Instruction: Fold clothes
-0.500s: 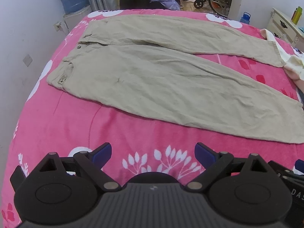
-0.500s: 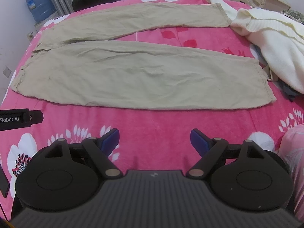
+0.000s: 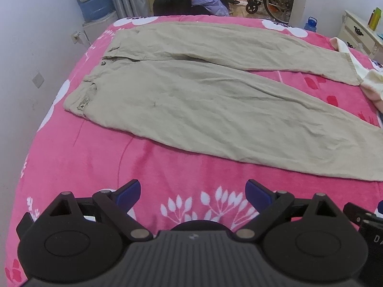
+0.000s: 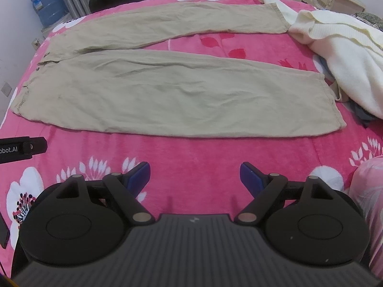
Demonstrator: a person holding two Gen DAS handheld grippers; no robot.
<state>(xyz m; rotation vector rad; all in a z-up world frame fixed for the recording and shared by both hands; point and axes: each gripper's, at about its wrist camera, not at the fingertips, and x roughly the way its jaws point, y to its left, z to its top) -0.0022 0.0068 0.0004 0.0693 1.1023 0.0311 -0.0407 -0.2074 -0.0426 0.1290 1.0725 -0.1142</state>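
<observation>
Both claws, your left gripper [image 3: 192, 189] and right gripper [image 4: 195, 171], hung wide open and empty over the pink blanket [image 3: 100, 157], short of the trousers [image 3: 203, 100]. You had those spread flat, legs splayed apart, likely so one leg could fold over the other.

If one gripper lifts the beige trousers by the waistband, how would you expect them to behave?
The trousers would probably hang limp: the thin cloth lies flat and creased on the pink blanket. The long legs would likely trail and drag, perhaps catching on the plush blanket. The far leg's hem lies right against the cream knit, so it might tug that along.
</observation>
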